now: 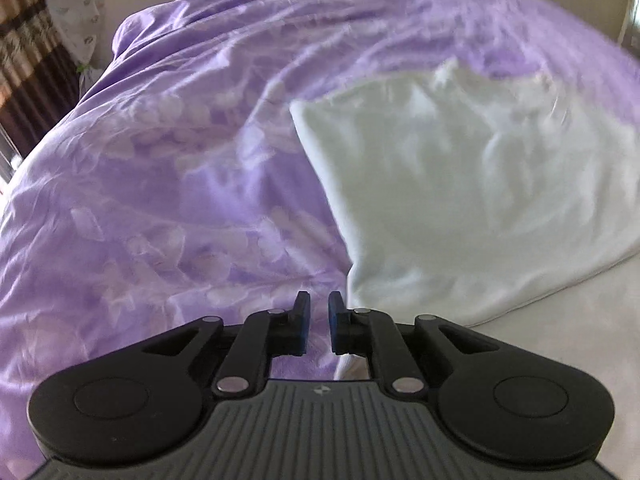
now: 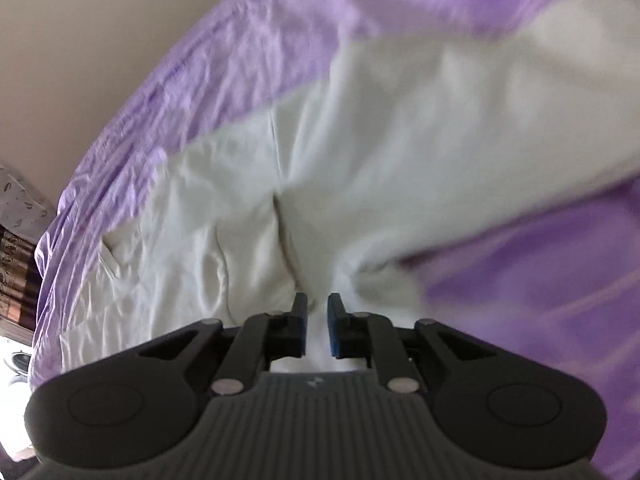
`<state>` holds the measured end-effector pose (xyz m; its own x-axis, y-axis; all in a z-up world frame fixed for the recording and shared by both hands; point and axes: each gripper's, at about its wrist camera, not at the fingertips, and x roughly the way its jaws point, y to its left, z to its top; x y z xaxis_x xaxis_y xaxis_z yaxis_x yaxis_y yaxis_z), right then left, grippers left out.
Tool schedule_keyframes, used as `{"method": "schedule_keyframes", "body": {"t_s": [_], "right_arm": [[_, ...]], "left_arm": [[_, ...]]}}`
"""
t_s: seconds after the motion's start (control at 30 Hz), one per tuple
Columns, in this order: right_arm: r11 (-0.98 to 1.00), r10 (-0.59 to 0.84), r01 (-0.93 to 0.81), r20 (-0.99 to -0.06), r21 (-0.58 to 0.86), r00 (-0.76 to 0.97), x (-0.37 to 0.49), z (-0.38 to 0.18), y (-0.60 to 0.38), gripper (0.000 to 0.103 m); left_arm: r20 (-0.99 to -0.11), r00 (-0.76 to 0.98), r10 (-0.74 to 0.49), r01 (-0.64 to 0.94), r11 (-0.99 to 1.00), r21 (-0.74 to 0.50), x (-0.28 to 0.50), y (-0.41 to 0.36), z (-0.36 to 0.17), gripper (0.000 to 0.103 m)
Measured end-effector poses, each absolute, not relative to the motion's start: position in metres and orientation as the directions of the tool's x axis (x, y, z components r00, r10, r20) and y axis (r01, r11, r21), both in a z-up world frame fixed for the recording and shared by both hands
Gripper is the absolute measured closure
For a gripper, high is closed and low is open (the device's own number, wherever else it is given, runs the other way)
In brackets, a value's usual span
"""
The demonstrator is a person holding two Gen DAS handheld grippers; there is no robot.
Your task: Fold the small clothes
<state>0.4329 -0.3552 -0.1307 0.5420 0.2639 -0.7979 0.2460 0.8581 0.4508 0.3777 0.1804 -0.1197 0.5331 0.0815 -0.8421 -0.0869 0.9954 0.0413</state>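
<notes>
Right tool (image 2: 317, 328) pinches the white garment (image 2: 360, 152) mid-fold over the purple bedspread (image 2: 248, 52), left tool (image 1: 319, 328) nearly shut, empty, needing an edge.

The right gripper (image 2: 317, 326) is pointing out over a pale white garment (image 2: 360, 160) that is lying across a purple bedsheet (image 2: 240, 40). Its two black fingers with blue pads (image 2: 333, 330) are standing a narrow gap apart, and white fabric is showing between them; whether they are pinching it cannot be told. A crease is running up the garment from just ahead of the fingertips. The right part of the garment and the sheet beneath it are blurring. A beige wall (image 2: 80, 20) is showing beyond the bed at upper left, and patterned fabric (image 2: 20, 200) is hanging at the left edge.
</notes>
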Motion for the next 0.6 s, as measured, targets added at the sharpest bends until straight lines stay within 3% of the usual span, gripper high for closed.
{"method": "schedule_keyframes", "body": {"t_s": [0.07, 0.23, 0.33, 0.6], "right_arm": [[0.857, 0.237, 0.255, -0.781, 0.448, 0.578, 0.422, -0.107, -0.377, 0.080], [0.844, 0.144, 0.317, -0.751, 0.433, 0.644, 0.389, -0.055, -0.447, 0.077], [0.832, 0.073, 0.369, -0.741, 0.415, 0.667, 0.365, -0.032, -0.496, 0.067], [0.668, -0.079, 0.573, -0.720, 0.475, 0.689, 0.319, -0.051, -0.623, 0.065]], "left_arm": [[-0.826, 0.562, 0.050, -0.100, 0.995, -0.008, 0.371, 0.183, -0.104, 0.092], [-0.788, 0.615, 0.010, -0.106, 0.992, -0.070, 0.363, 0.174, -0.068, 0.089], [-0.770, 0.638, 0.015, -0.103, 0.993, -0.065, 0.362, 0.162, -0.054, 0.086], [-0.762, 0.636, 0.125, -0.191, 0.982, 0.002, 0.376, 0.147, -0.062, 0.086]]}}
